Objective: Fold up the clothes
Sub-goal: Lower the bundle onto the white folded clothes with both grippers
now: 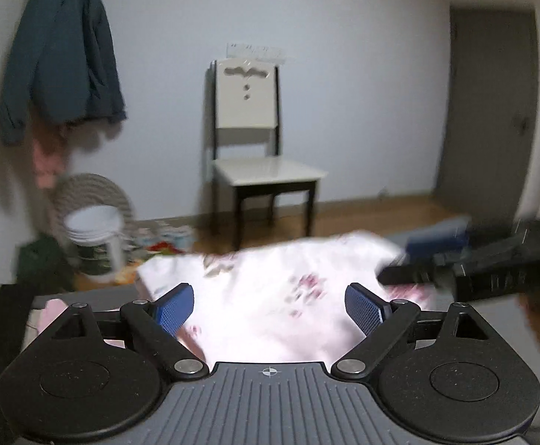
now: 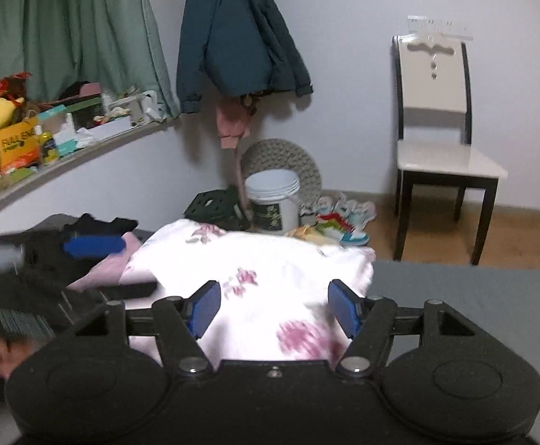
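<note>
We see a white floral garment (image 2: 255, 278) lying bunched on a grey bench (image 2: 466, 296), between both tools. Our left tool (image 1: 270, 307) hovers over it with blue pads spread wide, gripping nothing. Our right tool (image 2: 273, 307) is likewise spread apart and empty above the cloth. A pink garment (image 2: 103, 270) lies beside the white one. Beyond stand a white chair (image 2: 440, 126), a hanging teal jacket (image 2: 233, 33) and a white bucket (image 2: 273, 200).

Your two black plastic grippers, left (image 1: 268, 306) and right (image 2: 273, 308), carry ribbed blue finger pads (image 1: 365, 309), silver pivot screws and round black housings.
</note>
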A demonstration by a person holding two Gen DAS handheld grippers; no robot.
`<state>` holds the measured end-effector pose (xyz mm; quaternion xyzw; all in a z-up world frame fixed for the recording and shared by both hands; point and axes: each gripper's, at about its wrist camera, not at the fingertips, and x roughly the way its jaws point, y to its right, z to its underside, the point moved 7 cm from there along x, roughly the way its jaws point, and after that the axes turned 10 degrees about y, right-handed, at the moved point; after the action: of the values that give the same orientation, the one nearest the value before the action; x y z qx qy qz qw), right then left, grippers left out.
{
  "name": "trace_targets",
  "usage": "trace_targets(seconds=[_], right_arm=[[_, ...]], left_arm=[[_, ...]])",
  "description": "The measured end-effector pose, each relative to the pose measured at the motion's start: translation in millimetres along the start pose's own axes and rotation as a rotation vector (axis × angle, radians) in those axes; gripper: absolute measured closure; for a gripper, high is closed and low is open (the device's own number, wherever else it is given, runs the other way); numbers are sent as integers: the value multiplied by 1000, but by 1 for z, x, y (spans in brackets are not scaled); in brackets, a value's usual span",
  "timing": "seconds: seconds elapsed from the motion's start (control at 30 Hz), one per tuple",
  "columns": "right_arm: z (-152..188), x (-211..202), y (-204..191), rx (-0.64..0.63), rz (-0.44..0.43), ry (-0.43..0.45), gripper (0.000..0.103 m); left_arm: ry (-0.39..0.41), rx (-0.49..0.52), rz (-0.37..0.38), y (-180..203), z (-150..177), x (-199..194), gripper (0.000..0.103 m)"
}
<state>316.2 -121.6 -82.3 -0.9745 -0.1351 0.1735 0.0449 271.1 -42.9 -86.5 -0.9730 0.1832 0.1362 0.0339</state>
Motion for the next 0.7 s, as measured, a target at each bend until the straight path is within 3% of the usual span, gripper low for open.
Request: trace_targets(seconds=[0.2, 0.3, 0.37, 0.5, 0.63, 0.7], right_arm=[[24, 31, -2, 24, 41, -37, 39], [37, 29, 5, 53, 52, -40, 39], [44, 27, 4, 23, 52, -41, 39], [39, 16, -4, -26, 39, -52, 38], [11, -15, -5, 59, 43, 2, 20], [-2, -37, -8, 73, 46, 47, 17]], left_arm=[[-112, -37, -64, -1, 34, 23, 14], [-129, -16, -45, -1, 46, 24, 13], [-133, 21, -28, 0, 48, 23, 11], [-161, -10, -29, -1, 37, 23, 11], [-136, -76, -81, -1, 17, 1, 10], [-106, -122, -95, 1, 8, -19, 10]])
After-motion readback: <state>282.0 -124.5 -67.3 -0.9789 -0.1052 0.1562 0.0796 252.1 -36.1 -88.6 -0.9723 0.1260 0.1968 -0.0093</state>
